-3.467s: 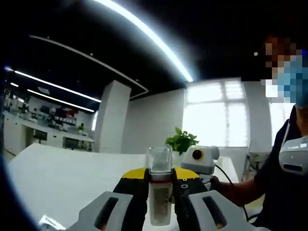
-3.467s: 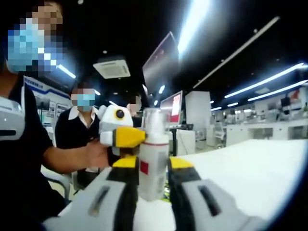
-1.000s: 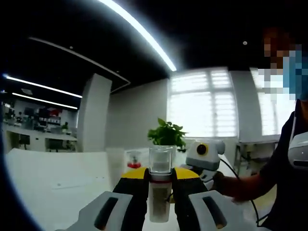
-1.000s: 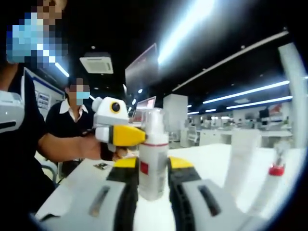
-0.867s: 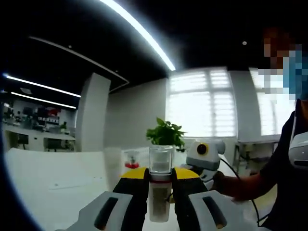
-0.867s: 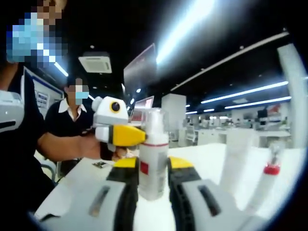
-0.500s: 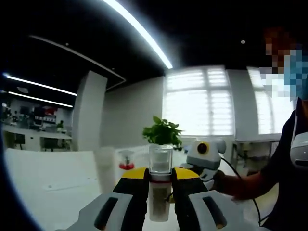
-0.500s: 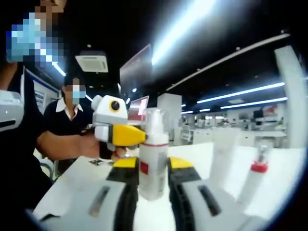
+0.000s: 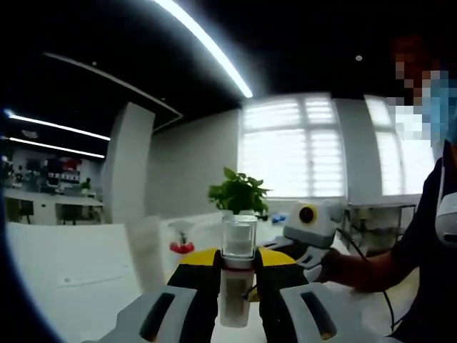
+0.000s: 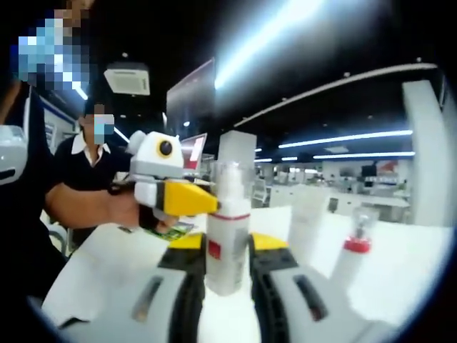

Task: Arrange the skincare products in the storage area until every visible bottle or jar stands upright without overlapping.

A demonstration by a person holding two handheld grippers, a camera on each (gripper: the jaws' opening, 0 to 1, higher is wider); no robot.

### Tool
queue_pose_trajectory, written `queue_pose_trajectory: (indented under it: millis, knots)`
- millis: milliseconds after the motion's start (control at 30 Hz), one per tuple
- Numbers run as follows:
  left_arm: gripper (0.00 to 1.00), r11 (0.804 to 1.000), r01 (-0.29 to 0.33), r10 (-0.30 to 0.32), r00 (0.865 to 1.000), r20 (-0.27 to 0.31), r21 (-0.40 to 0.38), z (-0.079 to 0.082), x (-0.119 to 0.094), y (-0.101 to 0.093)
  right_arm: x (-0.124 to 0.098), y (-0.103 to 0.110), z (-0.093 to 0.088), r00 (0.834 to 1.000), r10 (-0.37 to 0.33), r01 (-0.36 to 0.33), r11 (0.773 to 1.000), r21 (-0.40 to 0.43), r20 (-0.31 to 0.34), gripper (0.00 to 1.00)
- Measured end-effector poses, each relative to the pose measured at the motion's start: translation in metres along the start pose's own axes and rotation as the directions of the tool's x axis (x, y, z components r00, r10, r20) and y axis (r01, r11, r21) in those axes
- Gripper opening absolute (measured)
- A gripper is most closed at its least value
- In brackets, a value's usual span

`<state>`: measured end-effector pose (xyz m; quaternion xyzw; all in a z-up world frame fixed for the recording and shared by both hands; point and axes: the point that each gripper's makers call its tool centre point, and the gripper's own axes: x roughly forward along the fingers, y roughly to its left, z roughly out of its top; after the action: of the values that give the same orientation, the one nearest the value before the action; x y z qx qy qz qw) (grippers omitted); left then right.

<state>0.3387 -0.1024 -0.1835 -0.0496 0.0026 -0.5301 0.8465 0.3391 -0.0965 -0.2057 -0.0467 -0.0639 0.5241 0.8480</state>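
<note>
In the left gripper view, the left tool [image 9: 236,304] holds a slim bottle with a clear cap [image 9: 237,275] upright between its jaws at bottom centre of the frame, above the white bench [image 9: 64,268]. To the right of centre, the right tool [image 9: 308,232] appears, gripped by a person's hand [image 9: 335,266]. Left of centre stand a pale, blurred tube [image 9: 146,250] and a small red-collared bottle [image 9: 181,239]; a green potted plant [image 9: 238,193] sits at centre before bright windows [image 9: 296,146].

In the right gripper view, the right tool [image 10: 227,286] is clamped on a white bottle with a red label and clear cap [image 10: 228,236], upright at bottom centre. The yellow-and-white left tool [image 10: 168,187] enters at left of centre, held in a person's hand [image 10: 128,207], its tip just beside the white bottle's neck; whether they touch cannot be told. At right of centre the pale tube [image 10: 305,229] and the red-collared bottle [image 10: 352,257] stand upright on the bench [image 10: 400,257], near each other but apart. A second person in dark clothing [image 10: 89,171] sits at the left of the frame.
</note>
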Motion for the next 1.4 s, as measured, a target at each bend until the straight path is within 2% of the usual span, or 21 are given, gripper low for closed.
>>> queue_pose_trajectory:
  millis: [267, 700, 1067, 1233, 1400]
  knots:
    - [0.18, 1.0, 0.029, -0.029, 1.0, -0.006, 0.002, 0.0, 0.018, -0.001, -0.013, -0.015, 0.0, 0.997, -0.045, 0.043, 0.999, -0.022, -0.068, 0.22]
    - [0.18, 0.999, 0.048, -0.047, 0.999, -0.016, 0.01, 0.001, 0.045, 0.001, -0.025, -0.04, -0.002, 0.983, -0.074, 0.061, 0.995, -0.081, -0.17, 0.22]
    - [0.18, 0.998, 0.058, -0.057, 0.998, -0.032, 0.013, -0.006, 0.062, 0.006, -0.033, -0.056, -0.01, 0.967, -0.087, 0.063, 0.992, -0.106, -0.24, 0.22]
    - [0.18, 0.998, 0.067, -0.066, 0.997, -0.036, 0.021, -0.003, 0.07, 0.006, -0.037, -0.063, -0.008, 0.957, -0.1, 0.073, 0.992, -0.107, -0.272, 0.22]
    - [0.18, 0.997, 0.073, -0.072, 0.997, -0.042, 0.026, -0.005, 0.075, 0.006, -0.039, -0.067, -0.011, 0.953, -0.11, 0.085, 0.991, -0.1, -0.282, 0.22]
